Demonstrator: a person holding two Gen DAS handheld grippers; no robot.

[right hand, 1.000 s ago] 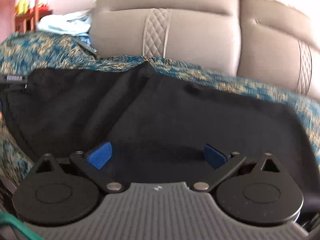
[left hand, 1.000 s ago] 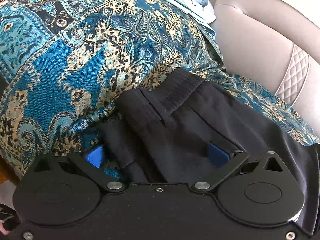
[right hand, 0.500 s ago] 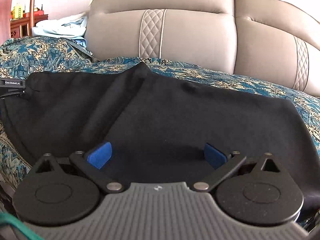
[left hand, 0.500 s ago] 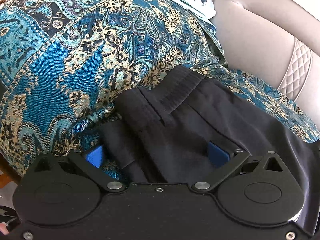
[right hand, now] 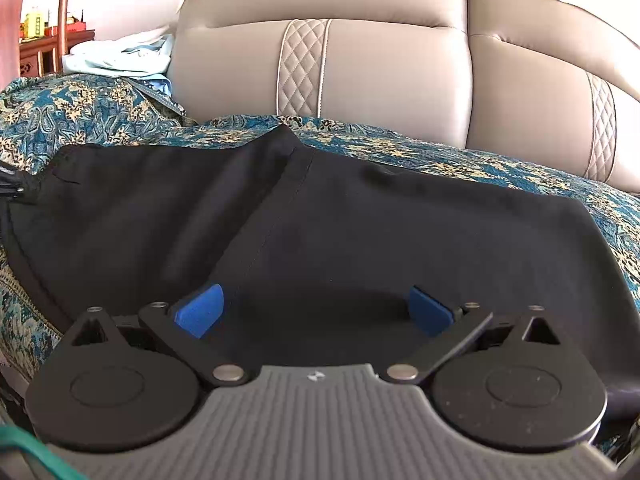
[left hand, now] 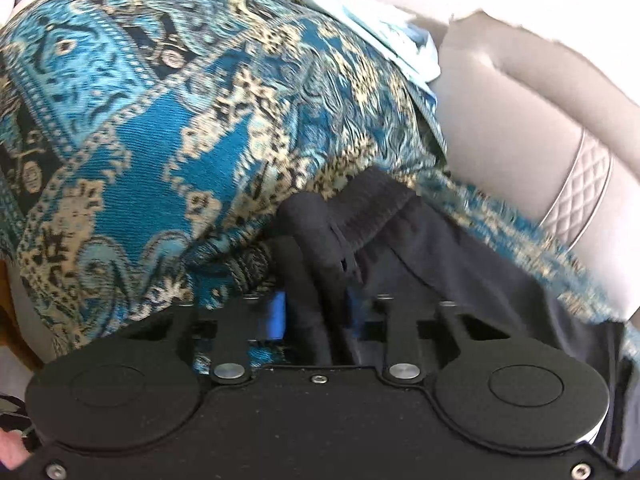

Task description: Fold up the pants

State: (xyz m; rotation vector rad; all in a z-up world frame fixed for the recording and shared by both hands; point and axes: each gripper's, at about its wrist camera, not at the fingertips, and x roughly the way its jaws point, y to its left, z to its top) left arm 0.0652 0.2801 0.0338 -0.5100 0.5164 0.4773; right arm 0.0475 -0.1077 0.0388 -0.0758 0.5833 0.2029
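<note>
Black pants [right hand: 360, 220] lie spread on a sofa seat covered by a blue patterned throw. In the left wrist view the waistband end [left hand: 360, 208] is bunched up, and my left gripper [left hand: 316, 316] is shut on a fold of the black fabric just below the waistband. In the right wrist view my right gripper [right hand: 316, 312] is open, its blue pads [right hand: 200, 312] resting wide apart on the pants' near edge, with no cloth between them. The left gripper's tip [right hand: 12, 188] shows at the far left edge of that view.
The blue patterned throw [left hand: 160, 140] covers the sofa arm and seat. The beige leather sofa back [right hand: 400, 72] rises behind the pants. Light blue clothes [right hand: 120, 56] lie piled on the sofa arm. Wooden furniture [right hand: 44, 48] stands at far left.
My left gripper has closed from open onto the bunched fabric near the waistband. The right gripper has stayed open and nearly still on the pants.
</note>
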